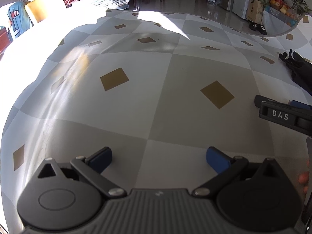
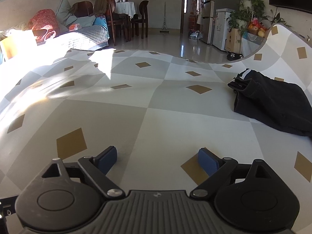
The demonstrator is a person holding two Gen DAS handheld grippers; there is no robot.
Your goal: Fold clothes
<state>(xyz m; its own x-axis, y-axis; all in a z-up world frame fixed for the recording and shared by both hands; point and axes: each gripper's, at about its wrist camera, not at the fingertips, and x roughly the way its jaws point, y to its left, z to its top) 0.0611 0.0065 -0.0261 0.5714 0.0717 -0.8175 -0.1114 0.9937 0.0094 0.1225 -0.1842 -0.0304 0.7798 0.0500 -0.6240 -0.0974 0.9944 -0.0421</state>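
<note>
A black garment (image 2: 273, 105) with a white stripe at its hem lies folded in a bundle on the checked cloth (image 2: 156, 101) at the right. My right gripper (image 2: 158, 159) stands open over the cloth, well to the left of and nearer than the garment, with nothing between its blue pads (image 2: 108, 159). My left gripper (image 1: 159, 159) is also open and empty above bare cloth (image 1: 136, 89). In the left wrist view the same black garment (image 1: 300, 72) shows at the right edge, and a finger of the right gripper (image 1: 280, 115) reaches in below it.
The cloth's far edge (image 2: 175, 55) curves up at the right. Beyond it lie a shiny floor, a sofa with cushions (image 2: 78, 33), dining chairs (image 2: 120, 19), a fridge (image 2: 224, 29) and plants. Strong sunlight washes out the cloth's left side (image 1: 29, 44).
</note>
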